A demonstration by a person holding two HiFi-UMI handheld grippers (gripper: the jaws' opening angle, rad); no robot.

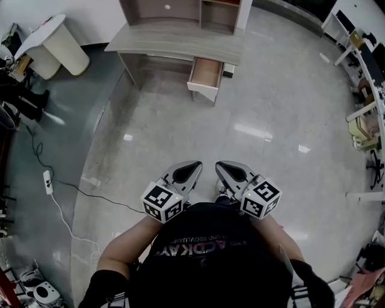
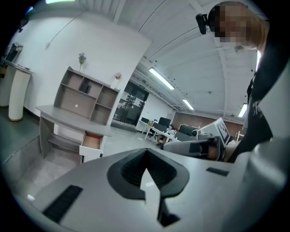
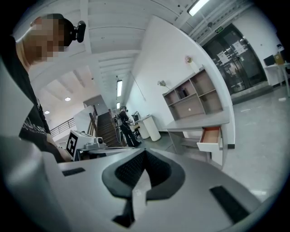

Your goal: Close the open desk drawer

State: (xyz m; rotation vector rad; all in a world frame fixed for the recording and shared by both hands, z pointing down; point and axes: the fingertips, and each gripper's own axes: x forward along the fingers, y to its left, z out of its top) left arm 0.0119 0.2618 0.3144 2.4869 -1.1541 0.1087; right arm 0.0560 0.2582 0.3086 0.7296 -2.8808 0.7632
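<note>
The left gripper (image 1: 191, 168) and the right gripper (image 1: 224, 168) sit side by side just in front of the person's chest, tips close together. Both have their jaws pressed together with nothing between them. Seen along each one, smooth grey plastic shells meet at a narrow seam, and a dark ribbed recess around it tapers to a point. At the rear of each is a white cube (image 1: 161, 201) printed with black square markers. The forearms behind them are partly covered by a dark shirt.

Beneath the grippers the floor (image 1: 252, 120) is pale, polished and glossy, with bright smears of reflected light. Off to the left of the left gripper a thin cable (image 1: 60, 210) trails over a duller grey strip to a white power strip (image 1: 47, 178).

Straight ahead of the pair and well apart from them stands the desk (image 1: 174, 42), a flat slab top in pale grey wood grain. Under its right end the drawer (image 1: 206, 75) hangs pulled out, a shallow box with a white front and a reddish-brown inside. A boxy shelf unit (image 1: 180, 9) rises from the desktop. The head view's upper edge cuts off its top, and the small things on its shelves are too small to tell. Left of the desk is a white rounded stand (image 1: 57, 42).
</note>
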